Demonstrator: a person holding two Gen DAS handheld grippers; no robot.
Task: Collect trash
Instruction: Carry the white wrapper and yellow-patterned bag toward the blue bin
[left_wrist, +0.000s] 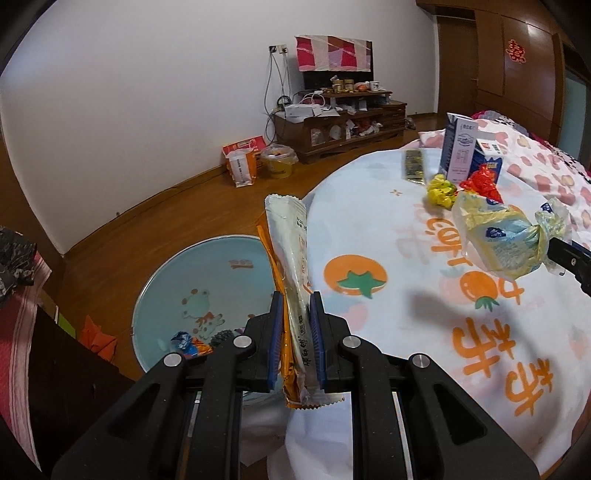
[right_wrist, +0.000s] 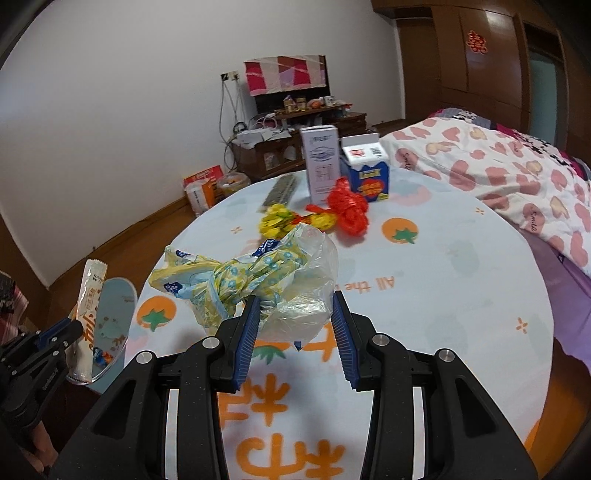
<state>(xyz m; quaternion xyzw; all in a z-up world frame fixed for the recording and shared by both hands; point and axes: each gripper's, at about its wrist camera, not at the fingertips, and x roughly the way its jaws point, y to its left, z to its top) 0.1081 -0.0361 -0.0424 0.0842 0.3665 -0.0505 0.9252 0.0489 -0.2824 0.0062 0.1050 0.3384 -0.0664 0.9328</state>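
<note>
My left gripper (left_wrist: 296, 306) is shut on a long white-and-orange snack wrapper (left_wrist: 288, 236), which sticks up over the table's left edge. Below it on the floor is a round light-blue basin (left_wrist: 207, 280) holding a small blue-orange candy wrapper (left_wrist: 188, 343). My right gripper (right_wrist: 296, 299) is shut on a crumpled yellow-and-blue plastic bag (right_wrist: 273, 273), held above the tablecloth (right_wrist: 443, 295). A yellow wrapper (right_wrist: 275, 221), a red wrapper (right_wrist: 349, 212) and a dark strip packet (right_wrist: 280, 190) lie farther back. The left gripper (right_wrist: 55, 332) with its wrapper (right_wrist: 88, 302) shows at the lower left.
A tall white box (right_wrist: 321, 166) and a blue carton (right_wrist: 367, 173) stand at the table's far side. A bed with a pink heart blanket (right_wrist: 517, 177) borders the right. A wooden TV cabinet (left_wrist: 340, 125) and floor bags (left_wrist: 243, 162) line the far wall.
</note>
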